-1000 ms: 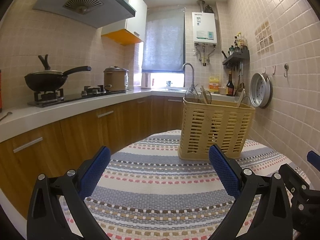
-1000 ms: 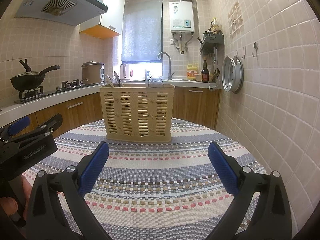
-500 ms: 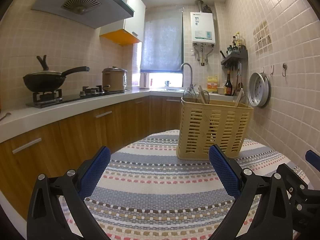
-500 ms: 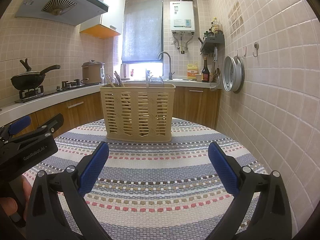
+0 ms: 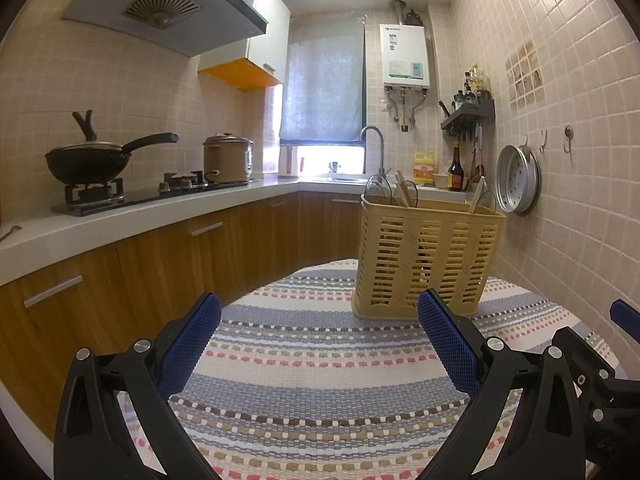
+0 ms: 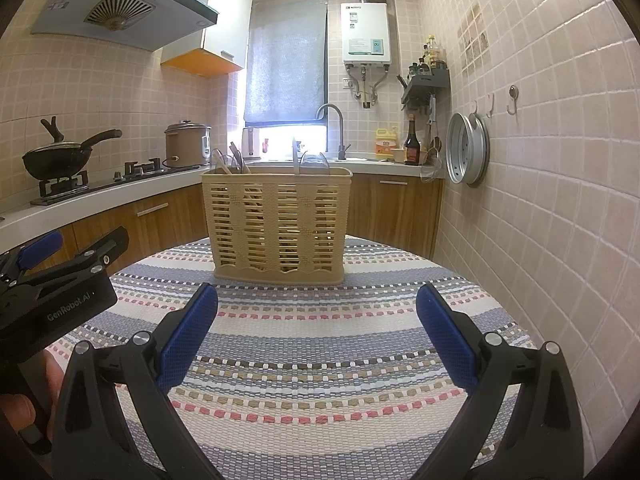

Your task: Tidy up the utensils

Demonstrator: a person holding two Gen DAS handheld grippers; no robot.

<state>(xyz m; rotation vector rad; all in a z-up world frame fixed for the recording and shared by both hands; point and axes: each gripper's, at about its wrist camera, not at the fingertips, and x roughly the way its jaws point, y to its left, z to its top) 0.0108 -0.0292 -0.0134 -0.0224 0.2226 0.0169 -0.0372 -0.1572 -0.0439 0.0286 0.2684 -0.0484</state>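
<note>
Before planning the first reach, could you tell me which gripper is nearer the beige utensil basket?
Right, though only slightly: the right gripper faces the basket squarely, while the left gripper sits left of it.

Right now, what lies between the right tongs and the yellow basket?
Only bare striped tablecloth lies between the right tongs and the basket, seen in the right wrist view.

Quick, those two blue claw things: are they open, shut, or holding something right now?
Left gripper: open, holding nothing.
Right gripper: open, holding nothing; it faces the utensil basket on the table.
</note>
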